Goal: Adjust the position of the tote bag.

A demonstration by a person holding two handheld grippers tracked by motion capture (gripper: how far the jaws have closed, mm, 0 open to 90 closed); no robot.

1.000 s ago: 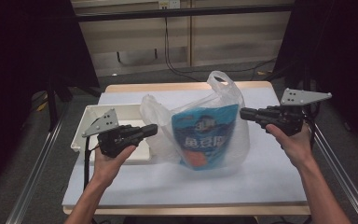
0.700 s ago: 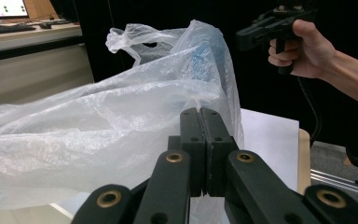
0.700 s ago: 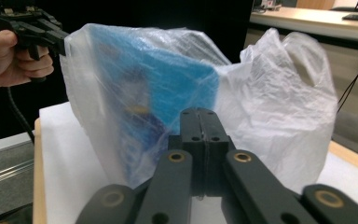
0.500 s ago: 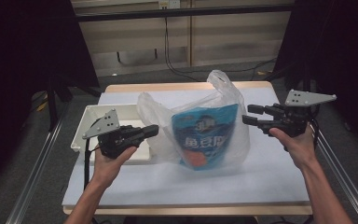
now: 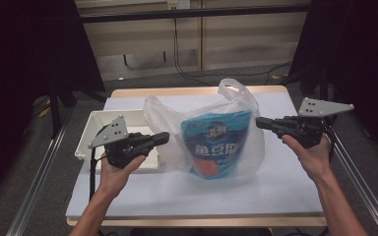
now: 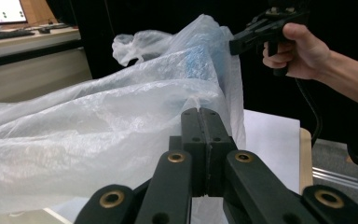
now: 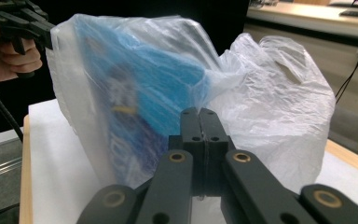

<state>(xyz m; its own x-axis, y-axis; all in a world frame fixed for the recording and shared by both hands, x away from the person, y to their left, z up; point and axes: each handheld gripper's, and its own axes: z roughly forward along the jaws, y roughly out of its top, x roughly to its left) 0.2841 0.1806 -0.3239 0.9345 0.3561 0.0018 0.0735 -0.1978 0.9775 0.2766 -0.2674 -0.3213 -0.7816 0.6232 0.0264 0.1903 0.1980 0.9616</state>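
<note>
1. Change: the R-hand right gripper [image 5: 258, 123] has just been closing its jaws. In the frame half a sec back it sits a touch lower at the same side of the bag. Now, in the right gripper view, the jaws meet flat, with bag film puckered to a point at their tip, so a thin pinch of film is betw. them.
2. The left gripper [image 5: 165, 137] shows no change. Its jaws are pressed together, and in the left gripper view the film gathers at their tip, so it reads as nipping the bag's other side.
3. Task thing: the clear plastic bag [image 5: 236, 105] stands about mid-table [image 5: 285, 187] betw. the 2 grippers, in approx. the same spot as a sec ago. One handle loop sticks up at the top and the base is on the white cover. The blue pouch [image 5: 216, 142] is inside, upright and leaning a bit.
4. Meaning (my read): the R side looks like a re-grip. With both sides pinched, the bag is prob. ready to be spread open or lifted. The pouch is not yet out.
5. A white tray [image 5: 91, 132] lies just left of the bag, under the L hand.
6. Writing: the pouch has big white Chinese chars, looks like 鱼豆腐, the last one partly blurred by film. A small logo above starts w/ "3"; the rest is too small to read. There's an orange patch at the bottom, and no other text is legible.
</note>
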